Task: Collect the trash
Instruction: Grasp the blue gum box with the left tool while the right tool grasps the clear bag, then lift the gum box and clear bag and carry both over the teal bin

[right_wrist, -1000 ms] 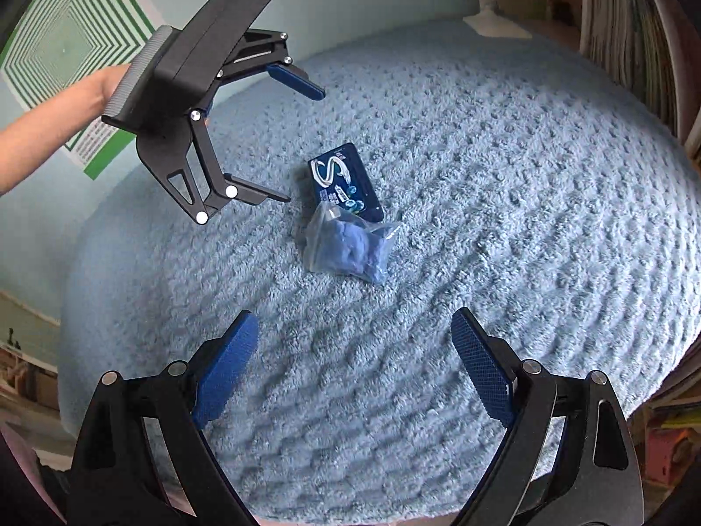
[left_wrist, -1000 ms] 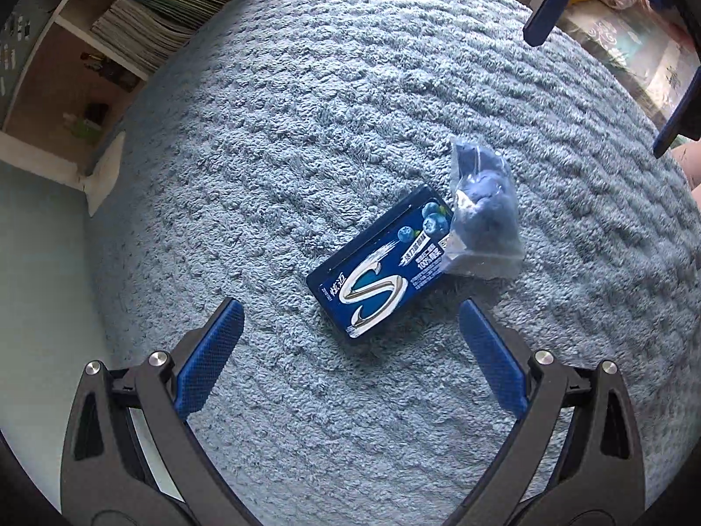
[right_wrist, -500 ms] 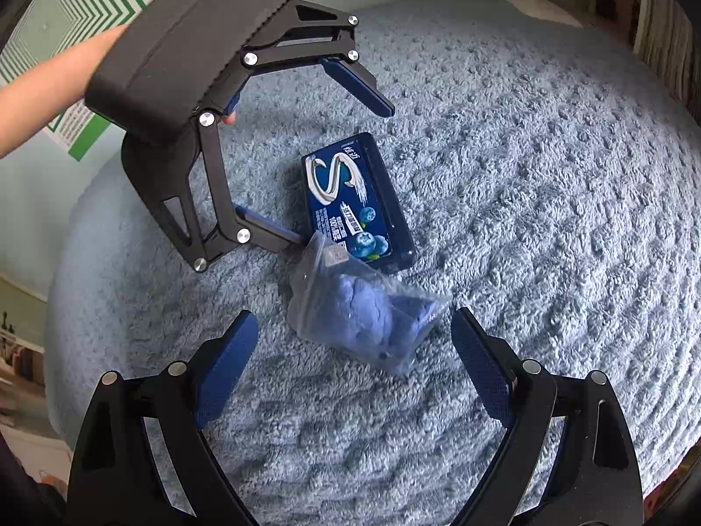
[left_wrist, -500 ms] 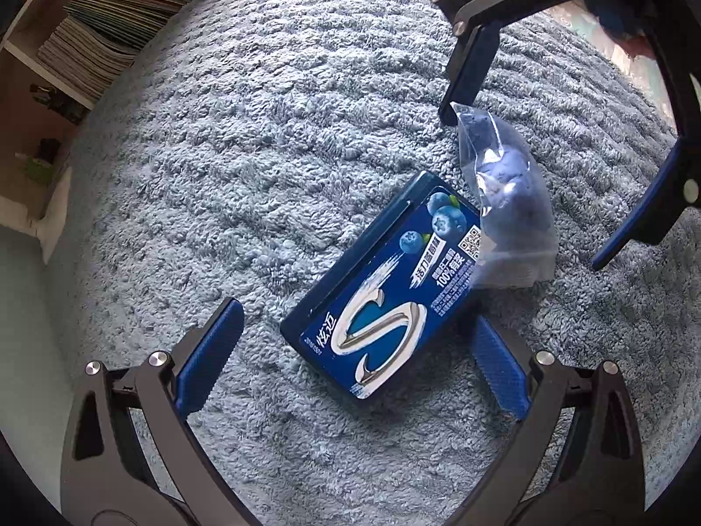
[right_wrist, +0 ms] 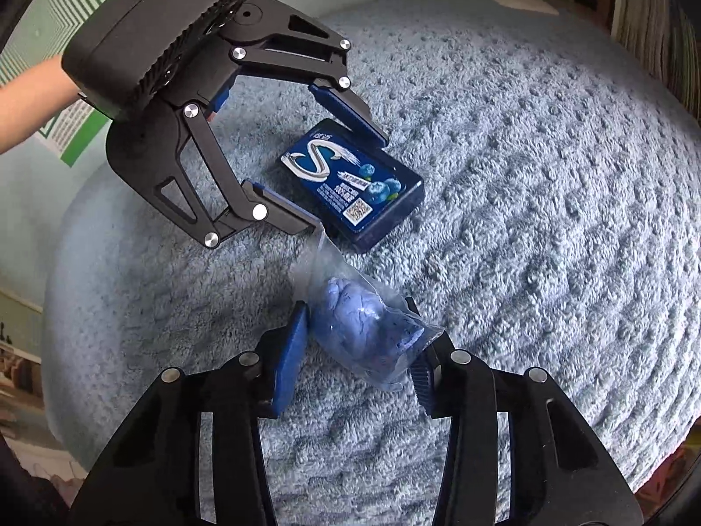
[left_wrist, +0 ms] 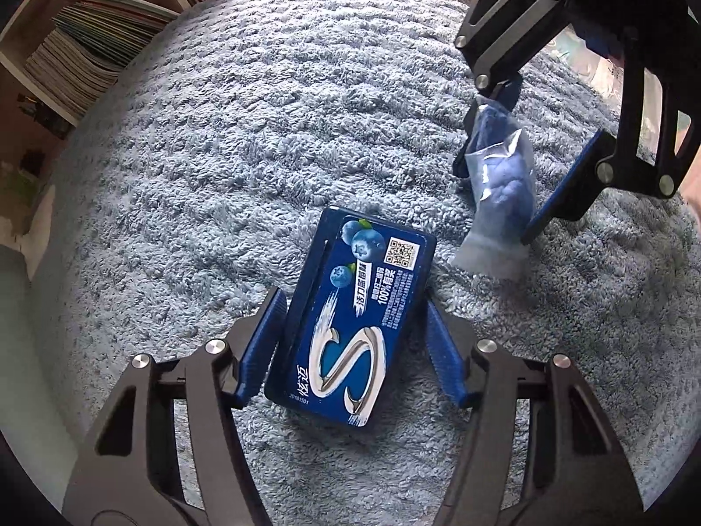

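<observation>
The gum box (left_wrist: 355, 315) lies flat on the shaggy blue rug (left_wrist: 263, 140), printed face up, and it sits between the two blue pads of my left claw (left_wrist: 355, 342). Those jaws are closing on its long sides; the left pad is right against the box edge, the right pad looks just beside the other edge, and I cannot tell whether it presses yet. Just beyond the box's far corner is the clear bag (right_wrist: 363, 328) with a lump of blue stuff inside, tilted up off the rug at one end. It is between the pads of my right claw (right_wrist: 357, 350), whose jaws are also closing: the left pad touches the bag's side and the crinkled plastic on the other side is bunched against the right pad. From the right wrist view, the left claw reaches in from the upper left, with a bare forearm (right_wrist: 30, 105) behind it, and the box (right_wrist: 350, 184) lies just past the bag. Around the rug I see a shelf (left_wrist: 87, 57) stacked with books or magazines, and pale green floor (right_wrist: 30, 201) with a green-and-white patterned mat (right_wrist: 74, 131).
</observation>
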Available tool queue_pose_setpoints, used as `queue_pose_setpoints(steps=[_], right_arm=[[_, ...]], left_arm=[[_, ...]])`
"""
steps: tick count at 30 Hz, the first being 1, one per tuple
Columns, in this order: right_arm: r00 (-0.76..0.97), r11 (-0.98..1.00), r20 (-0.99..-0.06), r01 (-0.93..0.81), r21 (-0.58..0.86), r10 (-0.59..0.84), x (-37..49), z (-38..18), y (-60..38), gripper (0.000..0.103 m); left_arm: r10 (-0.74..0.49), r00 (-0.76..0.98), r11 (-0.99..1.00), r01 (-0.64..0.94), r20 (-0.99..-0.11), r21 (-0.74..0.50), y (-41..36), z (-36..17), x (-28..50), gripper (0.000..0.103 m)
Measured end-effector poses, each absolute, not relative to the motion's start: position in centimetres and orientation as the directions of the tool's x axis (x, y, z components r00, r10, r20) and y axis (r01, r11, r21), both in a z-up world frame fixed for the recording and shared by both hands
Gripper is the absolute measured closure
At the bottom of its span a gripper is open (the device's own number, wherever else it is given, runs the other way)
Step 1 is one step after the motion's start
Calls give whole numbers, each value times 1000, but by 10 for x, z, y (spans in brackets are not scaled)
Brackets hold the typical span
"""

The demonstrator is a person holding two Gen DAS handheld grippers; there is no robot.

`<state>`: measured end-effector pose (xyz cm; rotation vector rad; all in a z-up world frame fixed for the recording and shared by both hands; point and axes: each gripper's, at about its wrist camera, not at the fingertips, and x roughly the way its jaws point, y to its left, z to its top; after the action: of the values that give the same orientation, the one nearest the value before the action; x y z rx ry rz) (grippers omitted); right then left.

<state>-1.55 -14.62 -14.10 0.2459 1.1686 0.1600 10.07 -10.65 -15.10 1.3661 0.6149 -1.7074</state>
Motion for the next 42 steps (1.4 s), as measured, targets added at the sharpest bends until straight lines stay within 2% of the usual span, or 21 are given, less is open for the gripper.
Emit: queue_pose_setpoints(steps=[6, 19, 30, 42], right_arm=[[397, 958, -886, 46, 282, 242, -53, -133, -165, 63], [473, 951, -863, 145, 272, 175, -131, -85, -214, 63], [524, 927, -847, 268, 263, 89, -211, -62, -244, 63], [543, 854, -839, 430, 293, 15, -308, -76, -288, 63]], left_arm=[[-316, -10, -465, 873, -949, 145, -110, -143, 94, 45], [-417, 141, -353, 885, -898, 303, -124, -102, 48, 49], [-475, 105, -287, 920, -874, 266, -138, -72, -28, 50], [-486, 56, -340, 907, -872, 247, -179, -66, -131, 50]])
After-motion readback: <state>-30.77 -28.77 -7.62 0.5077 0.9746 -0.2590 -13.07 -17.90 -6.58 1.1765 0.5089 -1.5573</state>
